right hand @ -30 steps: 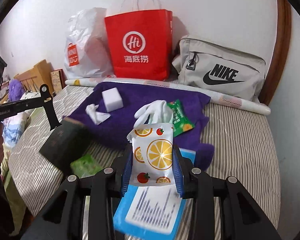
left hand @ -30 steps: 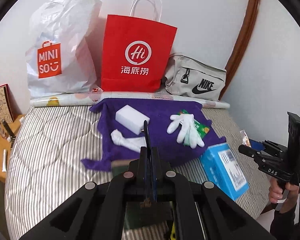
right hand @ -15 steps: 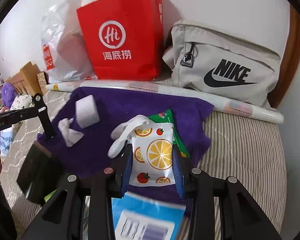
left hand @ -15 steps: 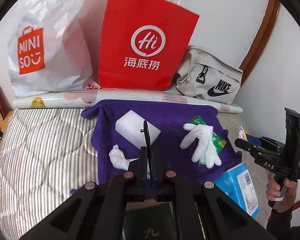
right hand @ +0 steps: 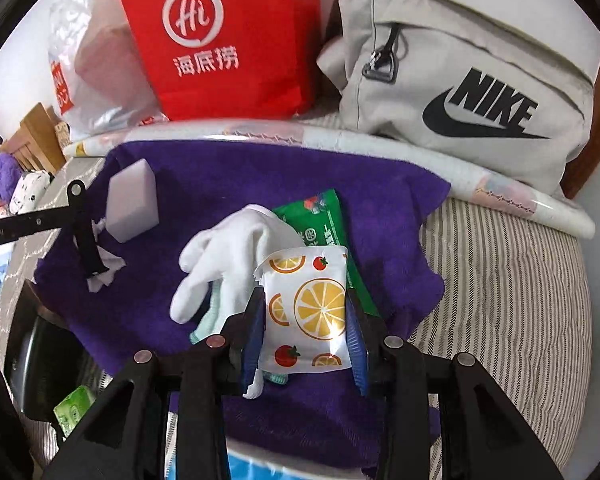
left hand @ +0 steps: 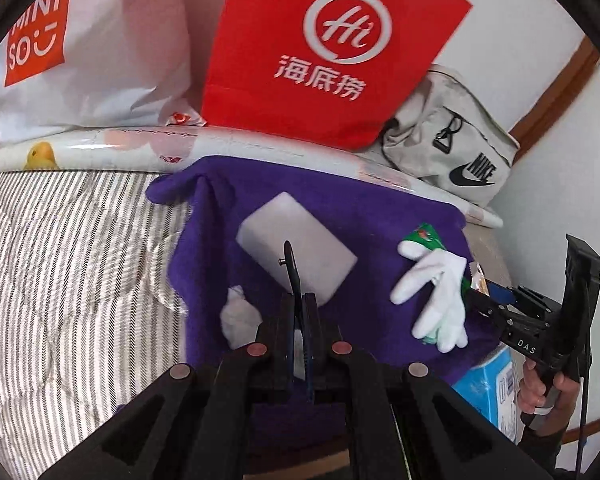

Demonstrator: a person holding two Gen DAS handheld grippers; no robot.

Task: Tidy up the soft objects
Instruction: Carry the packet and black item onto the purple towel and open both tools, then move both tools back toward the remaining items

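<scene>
Right claw (right hand: 305, 320) clamped on fruit-print packet (right hand: 306, 312), above purple towel (right hand: 220, 184) on bed (right hand: 512, 280). Left claw (left hand: 299, 320) closed tight on thin dark item, unclear what. Beyond: white glove (right hand: 228, 256), sponge (left hand: 296, 248), tissue (left hand: 238, 316); red bag (left hand: 328, 52) at wall.

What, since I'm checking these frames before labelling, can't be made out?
- Right wrist view: dark pouch, partly behind the gripper body; whether the shut left gripper holds it is unclear.
- Same view: green packet, print mostly covered by the white glove and the sachet in the right gripper.
- Left wrist view: blue box, cut off by the gripper body; label blurred.
</scene>
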